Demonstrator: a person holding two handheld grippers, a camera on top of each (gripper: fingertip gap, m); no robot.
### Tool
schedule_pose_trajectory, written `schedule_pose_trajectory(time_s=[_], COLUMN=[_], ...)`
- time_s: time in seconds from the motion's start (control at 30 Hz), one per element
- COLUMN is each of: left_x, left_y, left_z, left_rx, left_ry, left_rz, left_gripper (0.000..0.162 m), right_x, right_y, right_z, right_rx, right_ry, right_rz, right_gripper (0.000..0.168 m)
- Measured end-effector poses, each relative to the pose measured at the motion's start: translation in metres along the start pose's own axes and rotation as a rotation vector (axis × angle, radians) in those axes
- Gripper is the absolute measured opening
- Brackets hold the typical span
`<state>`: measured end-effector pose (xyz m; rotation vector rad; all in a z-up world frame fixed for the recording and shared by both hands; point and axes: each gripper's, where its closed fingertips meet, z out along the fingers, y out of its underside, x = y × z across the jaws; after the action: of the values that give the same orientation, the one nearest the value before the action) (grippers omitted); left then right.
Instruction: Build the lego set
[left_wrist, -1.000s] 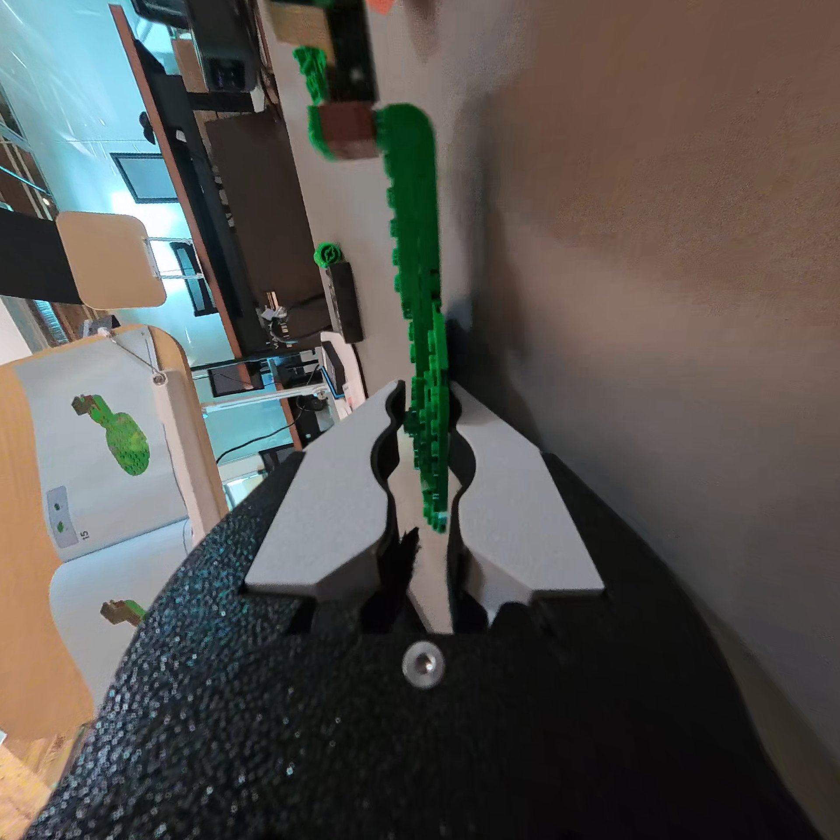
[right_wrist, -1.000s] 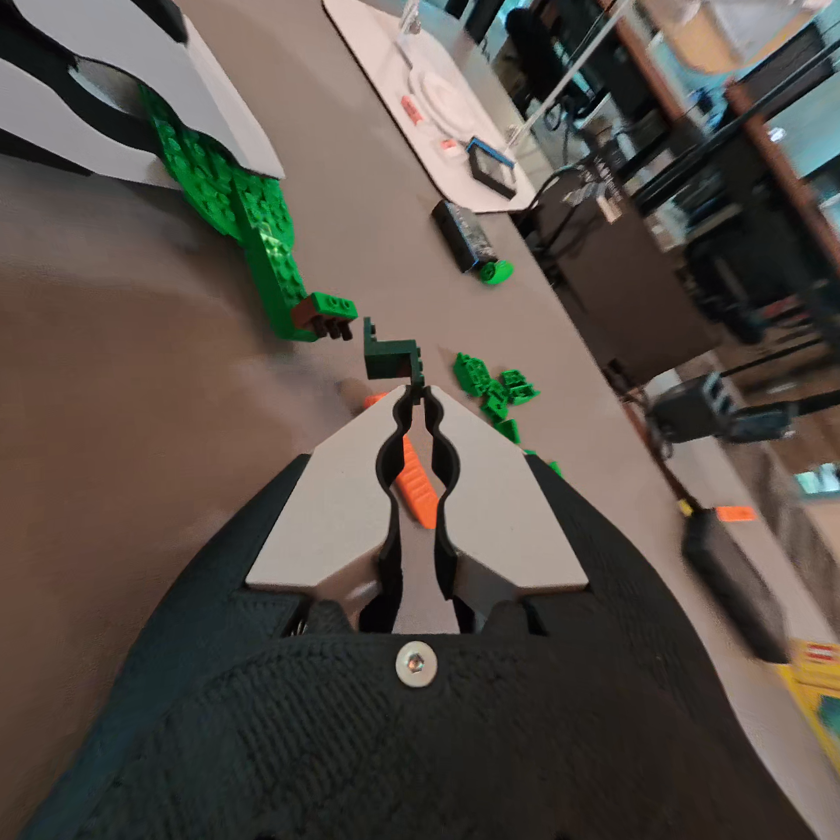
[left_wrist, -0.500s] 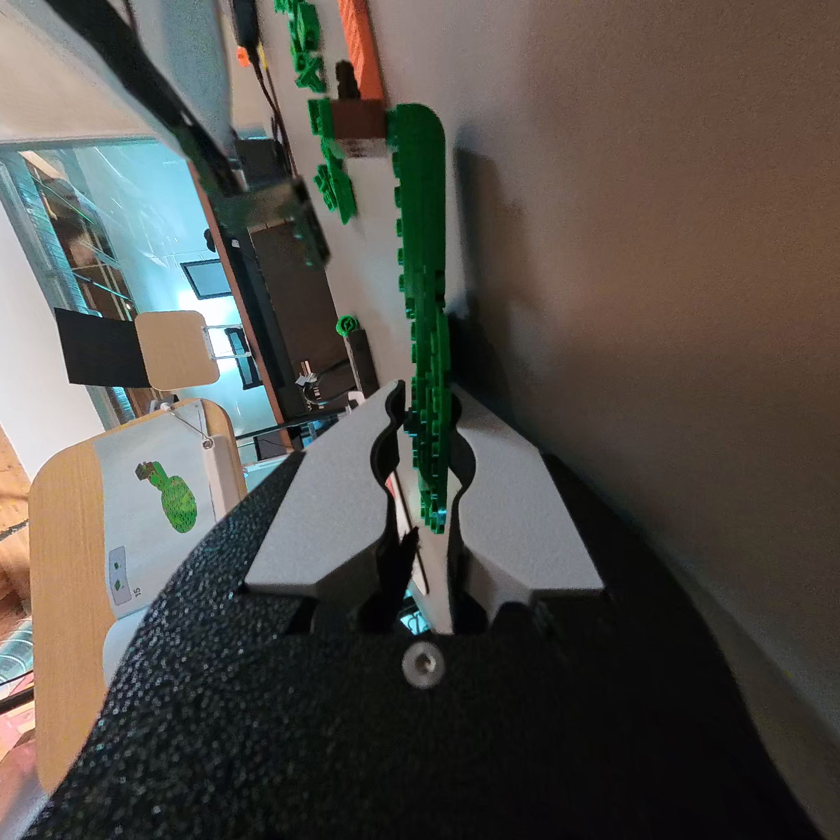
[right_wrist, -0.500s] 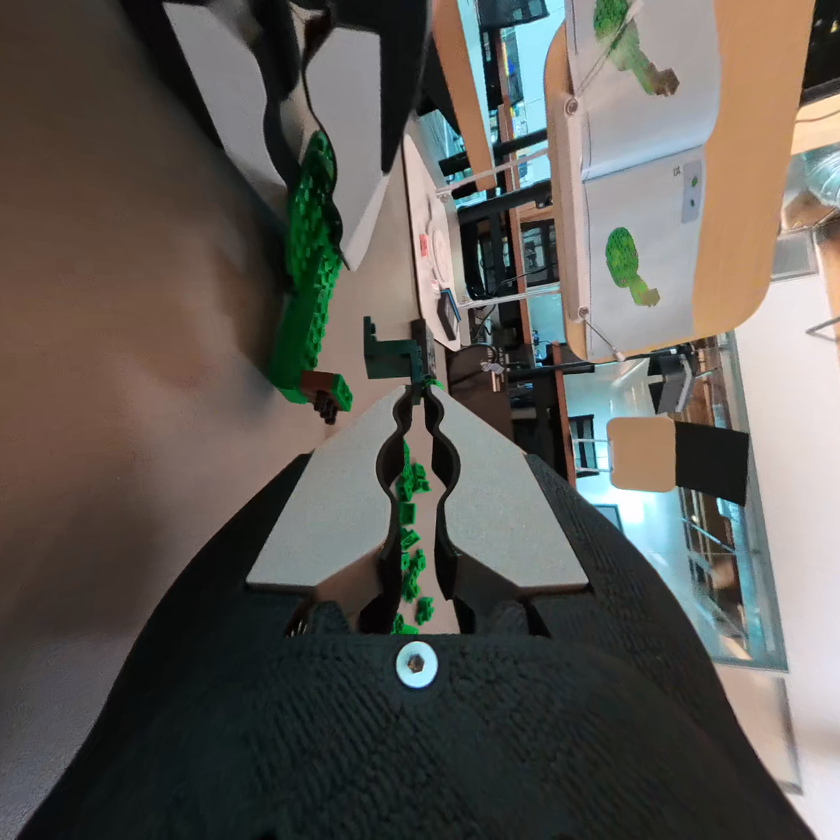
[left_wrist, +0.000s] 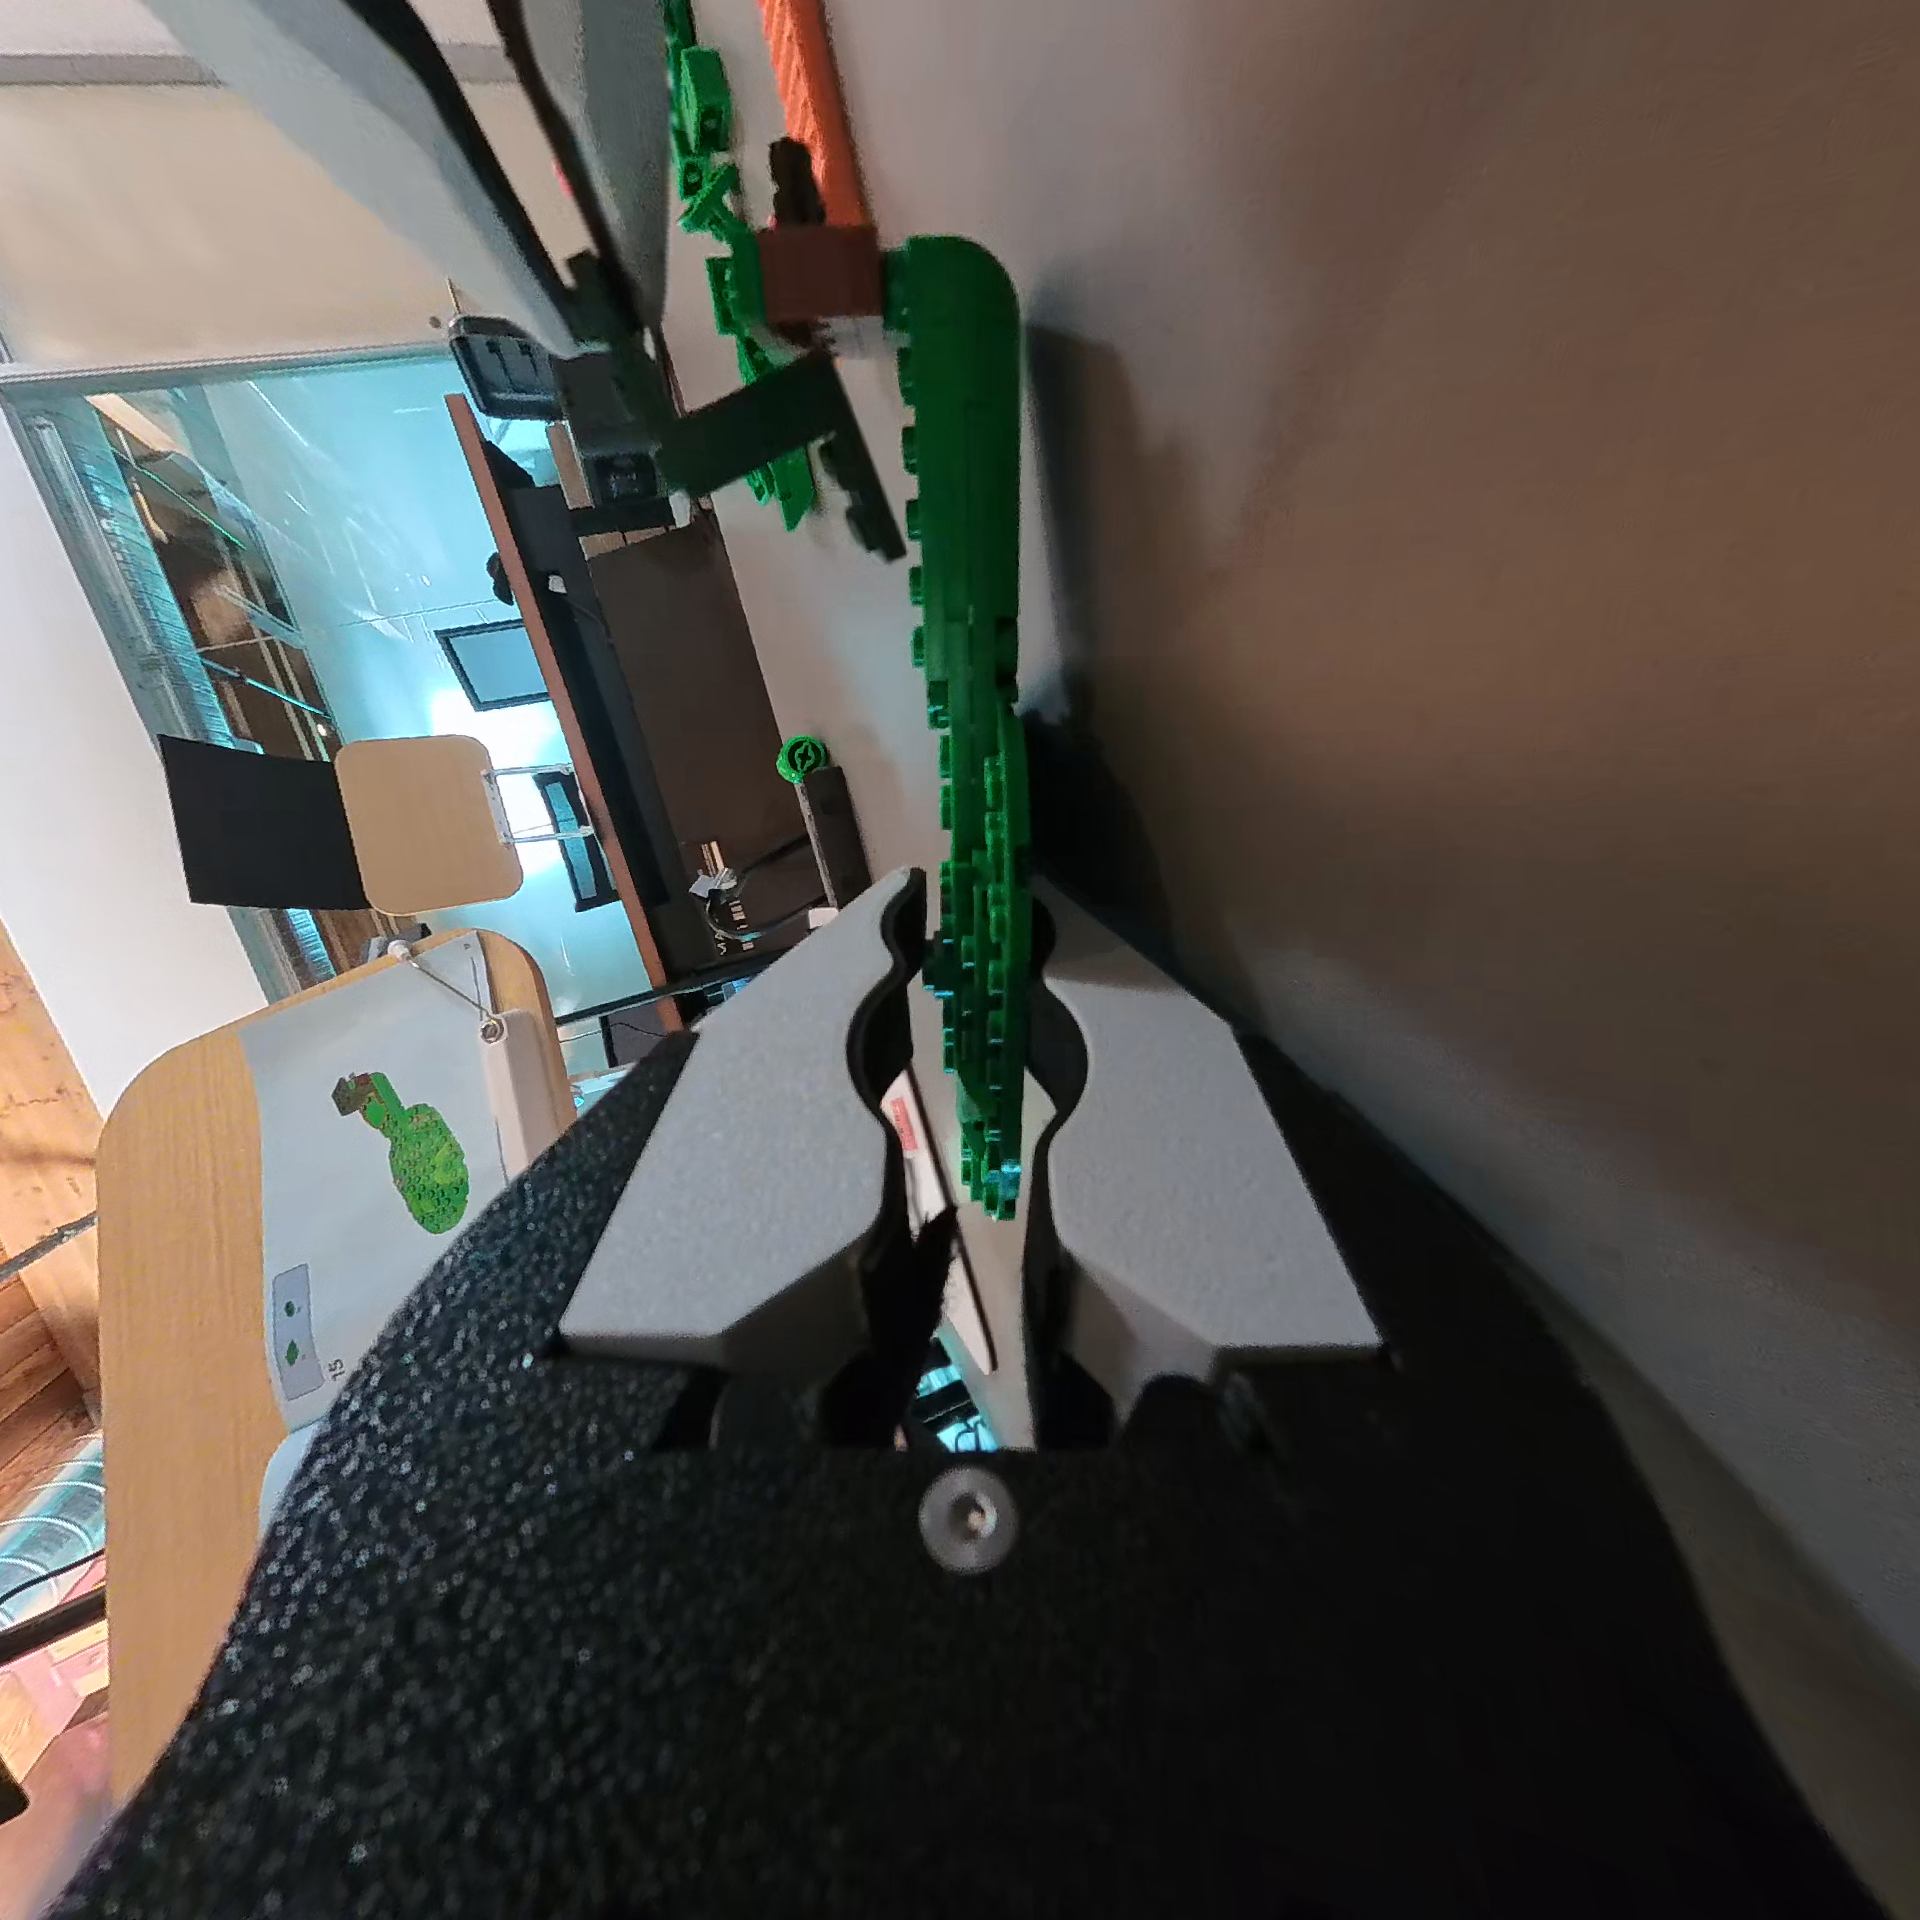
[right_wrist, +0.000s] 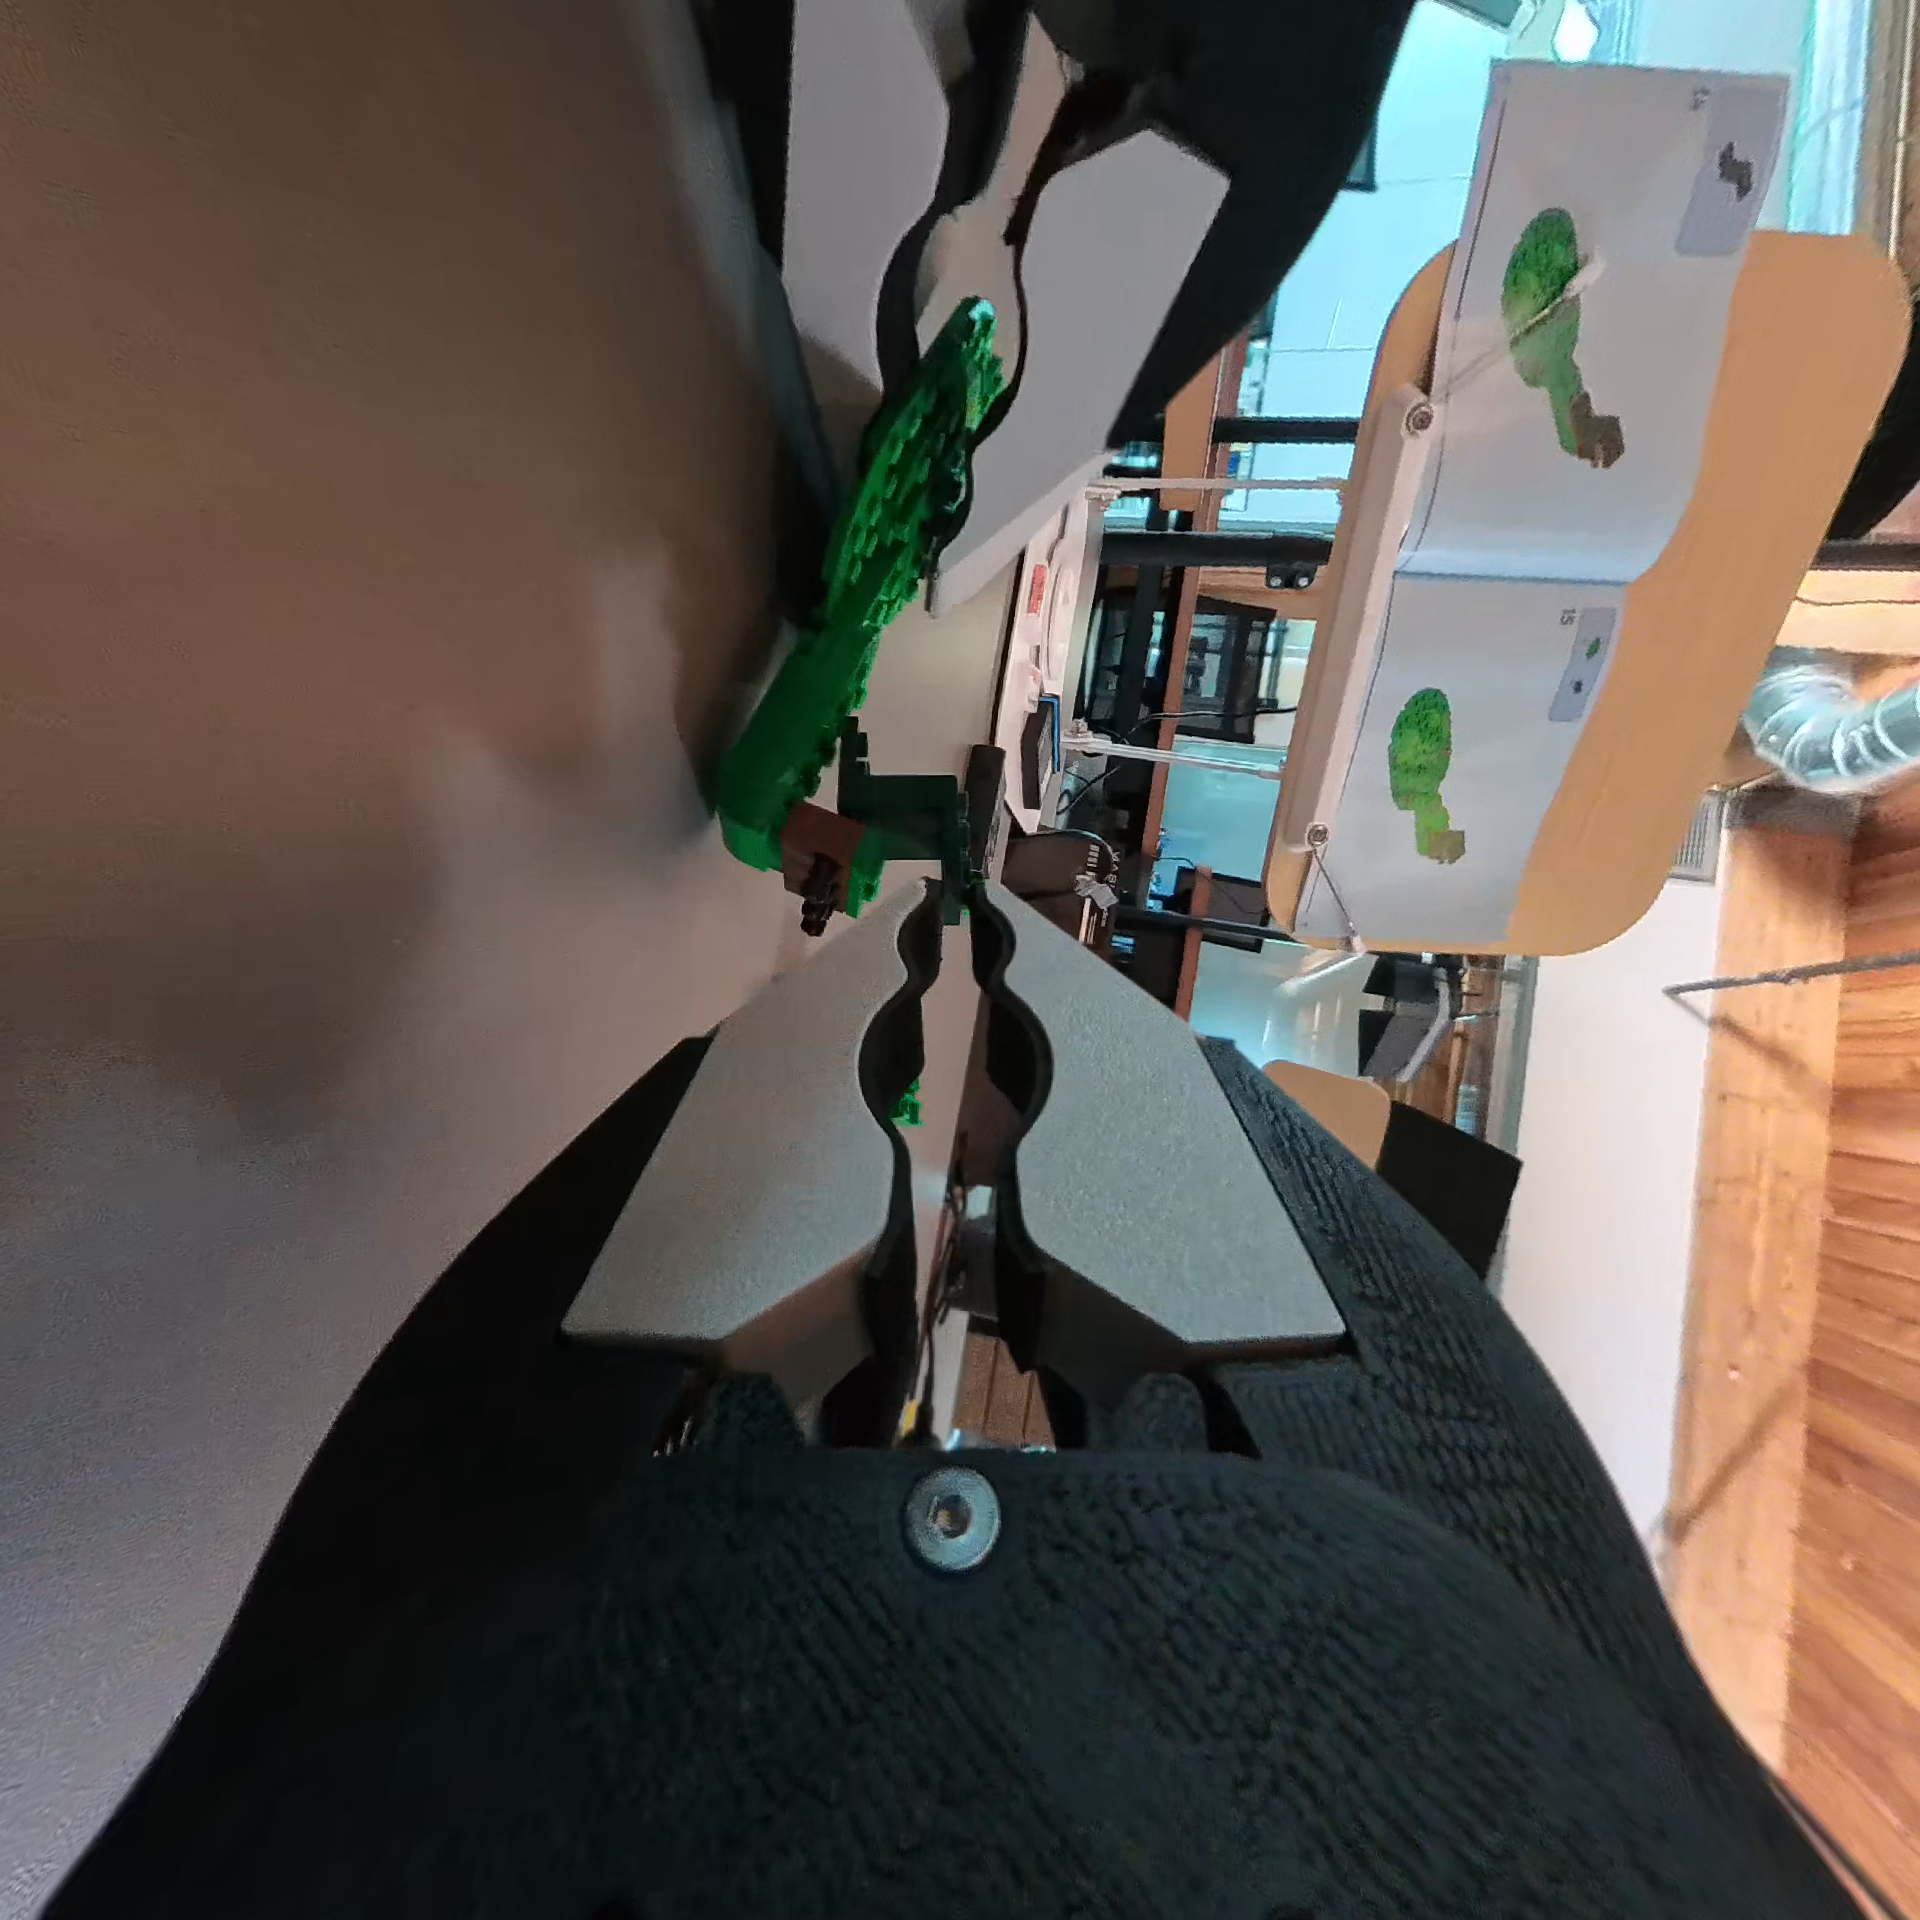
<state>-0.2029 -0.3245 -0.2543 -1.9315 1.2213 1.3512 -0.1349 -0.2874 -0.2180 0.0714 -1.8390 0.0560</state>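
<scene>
My left gripper (left_wrist: 977, 904) is shut on the wide end of a green leaf-shaped plate assembly (left_wrist: 966, 582), which I see edge-on just above the grey table (left_wrist: 1455, 623). A brown brick (left_wrist: 821, 291) sits at its narrow far end. My right gripper (right_wrist: 951, 894) is shut on a dark green L-shaped piece (right_wrist: 904, 805) and holds it against the studded side of the leaf assembly (right_wrist: 852, 582), beside the brown brick (right_wrist: 821, 831). I cannot tell whether it is pressed on. The dark green piece (left_wrist: 748, 436) also shows in the left wrist view.
An open instruction booklet (right_wrist: 1507, 520) stands on a wooden stand behind the table. Loose green pieces (left_wrist: 707, 114) and an orange tool (left_wrist: 810, 114) lie beyond the leaf. A black box (left_wrist: 831, 831) and a white tray (right_wrist: 1039, 665) lie farther back.
My right gripper has rolled and carried the dark green piece from above the loose pieces up to the stem end of the leaf. My left gripper keeps its hold, turned slightly.
</scene>
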Motion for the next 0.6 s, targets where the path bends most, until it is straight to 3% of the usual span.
schedule_pose_trajectory(time_s=[0.27, 0.6], left_x=[0.0, 0.001], left_y=[0.0, -0.004], left_z=[0.0, -0.002], left_rx=[0.0, 0.047], left_ry=[-0.002, -0.02], left_rz=[0.009, 0.018], left_gripper=[0.013, 0.013], right_x=[-0.006, -0.005], right_y=[-0.003, -0.013], right_z=[-0.002, -0.008], right_rx=[0.014, 0.118], right_ry=[-0.023, -0.055], right_rz=[-0.055, 0.09], right_gripper=[0.004, 0.004])
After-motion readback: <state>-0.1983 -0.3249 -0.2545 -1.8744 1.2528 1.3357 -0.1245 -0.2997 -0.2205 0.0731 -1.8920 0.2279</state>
